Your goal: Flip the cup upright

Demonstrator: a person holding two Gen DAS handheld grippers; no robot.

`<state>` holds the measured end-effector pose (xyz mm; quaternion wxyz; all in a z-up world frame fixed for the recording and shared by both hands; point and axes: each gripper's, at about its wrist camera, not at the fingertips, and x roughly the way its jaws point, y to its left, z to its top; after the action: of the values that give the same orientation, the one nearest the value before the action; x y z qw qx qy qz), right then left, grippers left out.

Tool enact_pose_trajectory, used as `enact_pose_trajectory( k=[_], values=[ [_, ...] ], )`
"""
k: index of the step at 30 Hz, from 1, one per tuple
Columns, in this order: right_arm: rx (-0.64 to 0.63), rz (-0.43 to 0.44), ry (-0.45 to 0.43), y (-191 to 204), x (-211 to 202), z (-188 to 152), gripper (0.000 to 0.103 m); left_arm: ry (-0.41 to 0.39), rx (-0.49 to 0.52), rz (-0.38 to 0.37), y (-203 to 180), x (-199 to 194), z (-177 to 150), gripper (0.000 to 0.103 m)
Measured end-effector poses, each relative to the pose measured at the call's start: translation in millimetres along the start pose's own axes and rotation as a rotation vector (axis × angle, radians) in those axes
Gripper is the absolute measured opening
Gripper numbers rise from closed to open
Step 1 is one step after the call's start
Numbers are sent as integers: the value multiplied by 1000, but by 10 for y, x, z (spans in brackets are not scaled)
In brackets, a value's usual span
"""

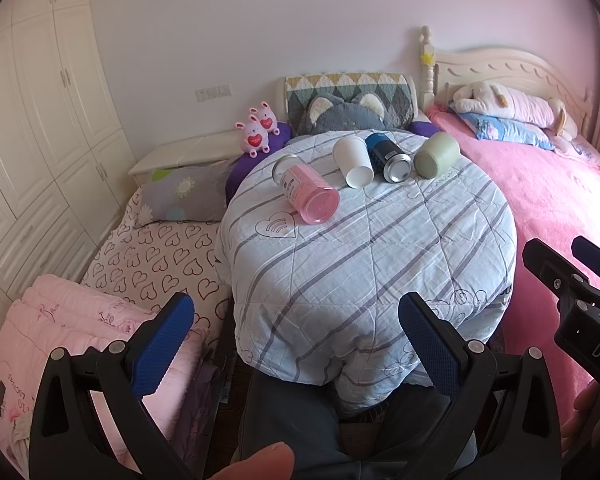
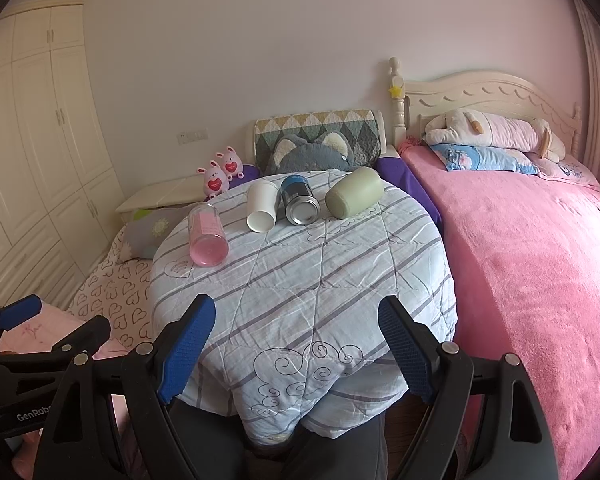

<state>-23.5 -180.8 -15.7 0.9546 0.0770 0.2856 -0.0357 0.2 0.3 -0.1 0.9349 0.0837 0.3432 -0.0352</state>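
Observation:
Several cups lie on their sides at the far edge of a round table covered with a striped quilt (image 1: 372, 248) (image 2: 300, 280): a pink glass cup (image 1: 310, 192) (image 2: 207, 236), a white paper cup (image 1: 353, 162) (image 2: 263, 206), a blue metal can (image 1: 389, 157) (image 2: 299, 199) and a green mug (image 1: 437, 155) (image 2: 354, 192). My left gripper (image 1: 296, 344) is open and empty at the table's near edge. My right gripper (image 2: 296, 348) is open and empty, also at the near edge. The right gripper also shows at the right of the left wrist view (image 1: 572, 280).
A pink bed (image 2: 540, 264) with a plush toy (image 2: 496, 132) lies to the right. A heart-print mattress (image 1: 160, 264) and a folded pink blanket (image 1: 64, 340) lie to the left. White wardrobes (image 1: 32, 140) stand far left. Two pink toy rabbits (image 1: 260, 128) sit behind the table.

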Motion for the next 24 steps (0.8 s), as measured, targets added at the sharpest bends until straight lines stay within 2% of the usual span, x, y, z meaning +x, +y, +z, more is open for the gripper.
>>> enact_pose_trajectory(
  k=[5,13,24],
  values=[
    [4,3,8,-48,44,-8,85,0,1,3,-3,-1,0,103],
    [4,4,32,-58,190,84,85,21,12,9,29,251,30,103],
    [-44,15,119,99,852,457,85,93,-31,41,180,830,419,103]
  ],
)
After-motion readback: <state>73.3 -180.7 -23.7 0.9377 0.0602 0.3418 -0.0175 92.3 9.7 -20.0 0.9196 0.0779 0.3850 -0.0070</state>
